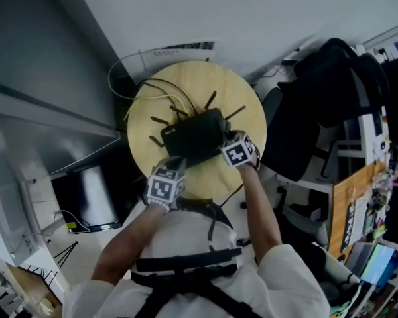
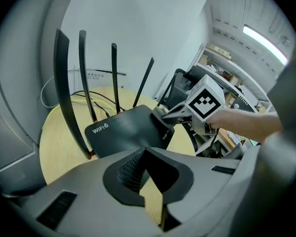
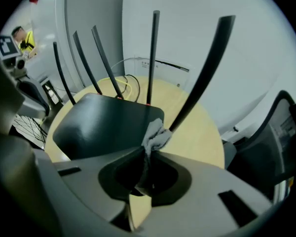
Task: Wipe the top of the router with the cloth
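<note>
A black router (image 1: 196, 134) with several upright antennas lies on a round wooden table (image 1: 245, 118). In the left gripper view its top (image 2: 126, 130) carries white "WIFI6" print. My right gripper (image 1: 239, 152) is shut on a small grey cloth (image 3: 157, 136), which rests on the router's near right corner (image 3: 108, 122). From the left gripper view, that right gripper (image 2: 163, 116) touches the router's right corner. My left gripper (image 1: 166, 184) sits at the router's near left edge, its jaws (image 2: 145, 152) closed there on the router's rim.
Yellow and black cables (image 1: 159, 91) trail behind the router toward the wall. A black office chair (image 1: 325, 105) stands right of the table, with a cluttered desk (image 1: 365, 204) beyond it. A dark screen (image 1: 86, 191) stands low on the left.
</note>
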The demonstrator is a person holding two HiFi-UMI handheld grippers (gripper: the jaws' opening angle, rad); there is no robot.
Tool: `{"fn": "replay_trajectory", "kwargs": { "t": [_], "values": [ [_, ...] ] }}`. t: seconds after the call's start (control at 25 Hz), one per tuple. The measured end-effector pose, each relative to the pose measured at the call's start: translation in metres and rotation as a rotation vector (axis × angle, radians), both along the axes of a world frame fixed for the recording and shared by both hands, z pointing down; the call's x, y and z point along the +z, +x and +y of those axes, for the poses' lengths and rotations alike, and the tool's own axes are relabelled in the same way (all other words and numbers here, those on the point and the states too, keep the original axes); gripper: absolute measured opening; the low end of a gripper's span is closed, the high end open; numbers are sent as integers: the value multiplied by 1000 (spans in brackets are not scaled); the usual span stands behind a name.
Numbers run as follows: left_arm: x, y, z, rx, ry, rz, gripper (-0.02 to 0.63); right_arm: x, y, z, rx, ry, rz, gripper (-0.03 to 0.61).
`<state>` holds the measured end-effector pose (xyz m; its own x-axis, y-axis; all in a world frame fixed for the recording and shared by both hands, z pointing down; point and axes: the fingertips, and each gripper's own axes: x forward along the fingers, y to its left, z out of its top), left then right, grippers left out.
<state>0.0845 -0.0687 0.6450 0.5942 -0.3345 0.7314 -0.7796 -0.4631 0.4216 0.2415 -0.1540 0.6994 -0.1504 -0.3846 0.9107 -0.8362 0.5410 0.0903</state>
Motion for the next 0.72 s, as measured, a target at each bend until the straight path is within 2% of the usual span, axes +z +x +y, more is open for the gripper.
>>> {"fn": "replay_trajectory", "kwargs": {
  "t": [0.08, 0.32, 0.72],
  "values": [
    [2, -4, 2, -2, -3, -3, -9, -1, -15, 4, 5, -22, -63, 38],
    [3, -24, 12, -16, -7, -10, -9, -2, -75, 27, -45, -62, -164, 38],
    [4, -60, 20, -53, -2, -23, -9, -3, -166, 66, -125, -94, -262, 38]
  ]
}}
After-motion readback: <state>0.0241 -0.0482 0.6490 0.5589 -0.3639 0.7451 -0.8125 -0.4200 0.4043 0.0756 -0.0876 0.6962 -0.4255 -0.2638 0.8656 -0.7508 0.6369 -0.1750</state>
